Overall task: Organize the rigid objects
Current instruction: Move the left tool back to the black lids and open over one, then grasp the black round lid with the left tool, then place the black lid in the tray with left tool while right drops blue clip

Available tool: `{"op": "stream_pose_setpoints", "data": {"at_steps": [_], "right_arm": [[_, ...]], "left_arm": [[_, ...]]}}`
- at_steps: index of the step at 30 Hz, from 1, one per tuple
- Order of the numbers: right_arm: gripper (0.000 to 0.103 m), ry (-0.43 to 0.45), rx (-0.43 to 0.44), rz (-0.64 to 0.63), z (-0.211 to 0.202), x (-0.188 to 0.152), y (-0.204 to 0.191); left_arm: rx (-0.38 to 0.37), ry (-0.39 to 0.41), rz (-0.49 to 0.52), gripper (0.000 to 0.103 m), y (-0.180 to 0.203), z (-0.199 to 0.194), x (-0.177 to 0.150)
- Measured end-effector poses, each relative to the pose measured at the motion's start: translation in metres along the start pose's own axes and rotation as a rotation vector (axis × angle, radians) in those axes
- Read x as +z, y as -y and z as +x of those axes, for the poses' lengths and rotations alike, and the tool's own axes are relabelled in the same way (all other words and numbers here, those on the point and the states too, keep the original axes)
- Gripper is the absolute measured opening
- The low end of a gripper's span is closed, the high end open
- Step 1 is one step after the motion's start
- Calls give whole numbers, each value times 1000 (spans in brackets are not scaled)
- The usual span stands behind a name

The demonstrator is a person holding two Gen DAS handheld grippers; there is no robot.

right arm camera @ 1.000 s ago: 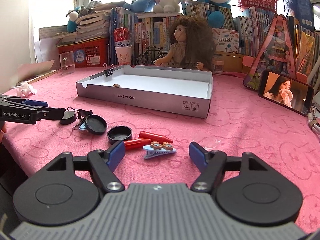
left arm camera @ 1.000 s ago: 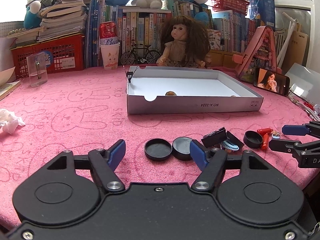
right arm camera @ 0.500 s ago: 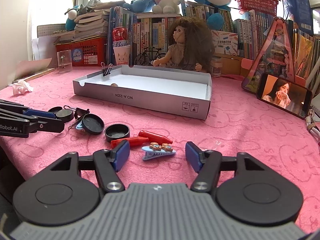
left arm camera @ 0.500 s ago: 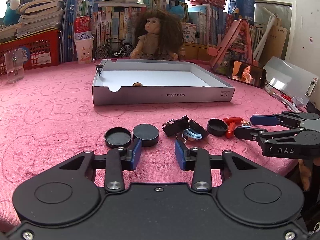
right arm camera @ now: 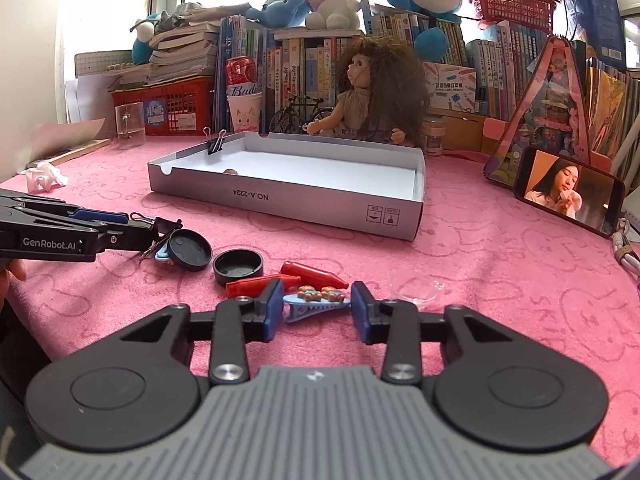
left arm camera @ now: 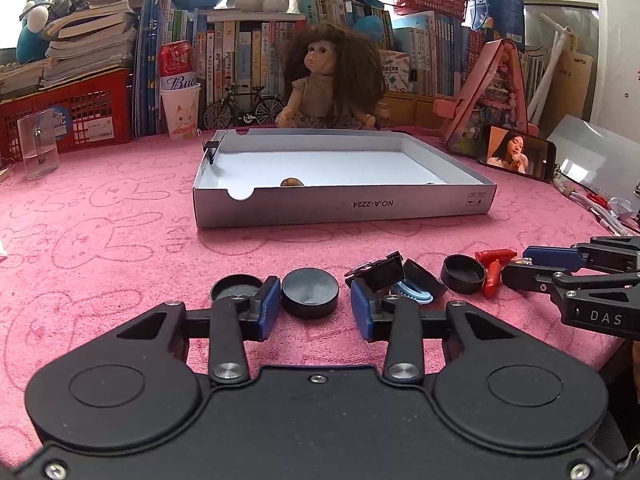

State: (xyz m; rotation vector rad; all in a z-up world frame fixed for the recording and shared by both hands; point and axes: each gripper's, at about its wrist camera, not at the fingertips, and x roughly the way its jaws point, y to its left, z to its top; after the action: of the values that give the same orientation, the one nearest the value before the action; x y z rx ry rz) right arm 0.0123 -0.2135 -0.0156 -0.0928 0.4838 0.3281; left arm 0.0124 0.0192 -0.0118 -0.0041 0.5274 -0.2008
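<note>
My left gripper [left arm camera: 315, 307] is open, its blue pads on either side of a black round lid [left arm camera: 310, 291] lying on the pink cloth. Another black lid [left arm camera: 234, 287] lies just left of it. A black binder clip [left arm camera: 378, 270], a blue hair clip [left arm camera: 412, 291], a black cap [left arm camera: 464, 273] and red pieces [left arm camera: 493, 266] lie to the right. My right gripper [right arm camera: 318, 311] is open around a blue hair clip with small bears [right arm camera: 316, 304]. Two red crayon-like pieces [right arm camera: 310, 274] lie just beyond it. The grey shallow box [left arm camera: 340, 210] stands behind, a small brown object [left arm camera: 291, 182] inside.
A doll [left arm camera: 330, 76], a toy bicycle [left arm camera: 240, 108], books, a red basket [left arm camera: 76, 114] and a cup with a can [left arm camera: 180, 110] line the back. A phone [right arm camera: 568, 190] leans at the right. A clear plastic cup [left arm camera: 38, 152] stands far left. A crumpled tissue [right arm camera: 44, 176] lies left.
My left gripper narrowed, then widened slightly, and moved so the black lid sits between its pads. My right gripper moved forward and narrowed around the blue bear hair clip.
</note>
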Motion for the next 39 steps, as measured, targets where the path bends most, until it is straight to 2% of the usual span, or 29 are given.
{"op": "stream_pose_setpoints", "data": {"at_steps": [1, 2, 16, 26, 39], "right_arm": [[41, 3, -2, 4, 0, 0, 0], [41, 9, -6, 7, -1, 0, 0], [41, 66, -63, 45, -2, 24, 5], [41, 48, -118, 126, 12, 40, 16], [41, 39, -121, 194, 43, 74, 32]], "left_arm": [[4, 2, 2, 30, 0, 0, 0], [7, 4, 5, 30, 0, 0, 1], [22, 42, -59, 30, -11, -8, 25], [34, 73, -73, 30, -17, -4, 46], [38, 89, -118, 30, -31, 30, 90]]}}
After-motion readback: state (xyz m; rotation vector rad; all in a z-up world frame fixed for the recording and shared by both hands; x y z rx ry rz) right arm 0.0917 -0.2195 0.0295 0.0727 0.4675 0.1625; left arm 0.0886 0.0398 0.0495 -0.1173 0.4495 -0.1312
